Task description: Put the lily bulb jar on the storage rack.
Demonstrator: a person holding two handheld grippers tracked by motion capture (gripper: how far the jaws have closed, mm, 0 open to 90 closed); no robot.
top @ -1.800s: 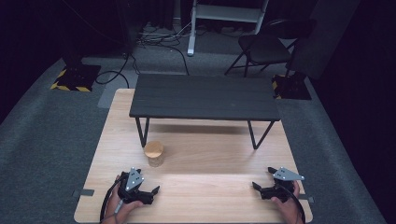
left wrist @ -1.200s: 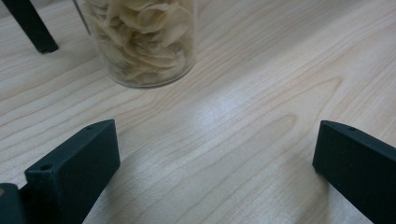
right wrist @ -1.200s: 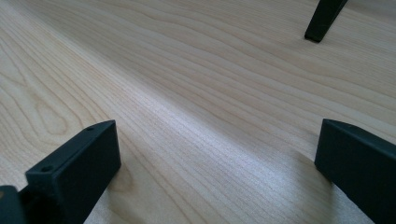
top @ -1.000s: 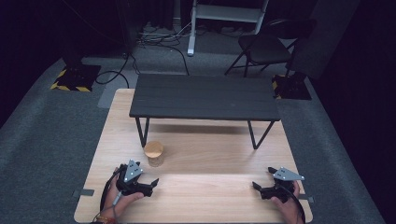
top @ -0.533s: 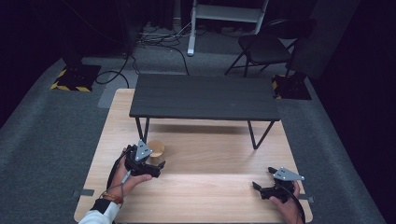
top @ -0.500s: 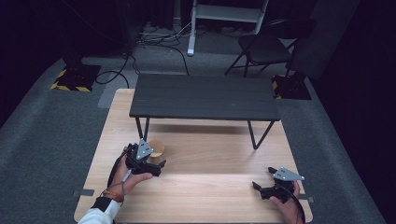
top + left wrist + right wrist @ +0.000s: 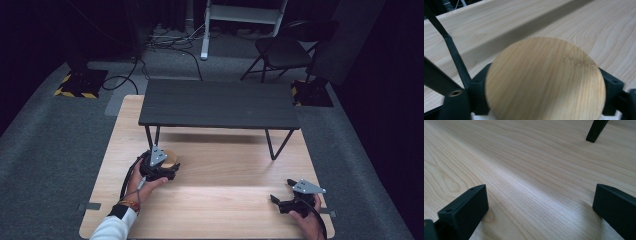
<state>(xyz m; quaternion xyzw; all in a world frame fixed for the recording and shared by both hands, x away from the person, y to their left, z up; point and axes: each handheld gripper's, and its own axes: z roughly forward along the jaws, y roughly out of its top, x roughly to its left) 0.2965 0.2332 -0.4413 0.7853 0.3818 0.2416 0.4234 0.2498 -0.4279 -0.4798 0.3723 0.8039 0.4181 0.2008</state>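
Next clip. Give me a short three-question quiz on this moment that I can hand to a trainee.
1. True or false: the left tool has its jaws on either side of the round wooden lid.
2. Which tool has nothing between its jaws?
A. left tool
B. right tool
C. both
3. Fill in: the small black table stands on the light wooden ____.

Key
1. True. In the left gripper view the jaws flank the lid; whether they grip it cannot be told.
2. B. Its jaws stand wide apart over bare wood.
3. tabletop.
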